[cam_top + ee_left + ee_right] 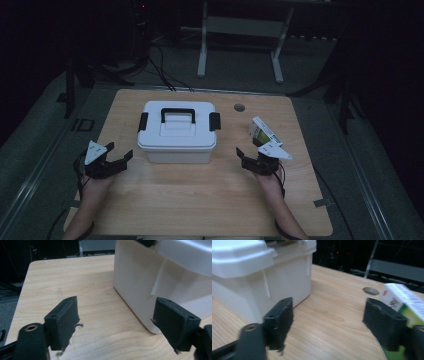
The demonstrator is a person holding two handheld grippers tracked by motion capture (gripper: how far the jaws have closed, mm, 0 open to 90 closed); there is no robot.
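Note:
A white lidded box (pixel 177 132) with a black handle and black side latches stands in the middle of the wooden table (pixel 210 200). My left gripper (pixel 119 151) is just left of the box, its jaws open and empty. In the left gripper view (pixel 116 302) the box's corner (pixel 150 272) sits close ahead on the right. To the right of the box, my right gripper (pixel 248 151) is also open with nothing between its jaws. In the right gripper view (pixel 329 302) the box (pixel 249 272) is at the left. A small green and white carton (pixel 264 132) (pixel 404 300) lies behind the right jaw.
A round hole (pixel 239 107) is cut in the table behind the carton. Bare wood stretches across the near half of the table. Beyond the far edge stand a white frame (pixel 240 45) and cables on a dark floor.

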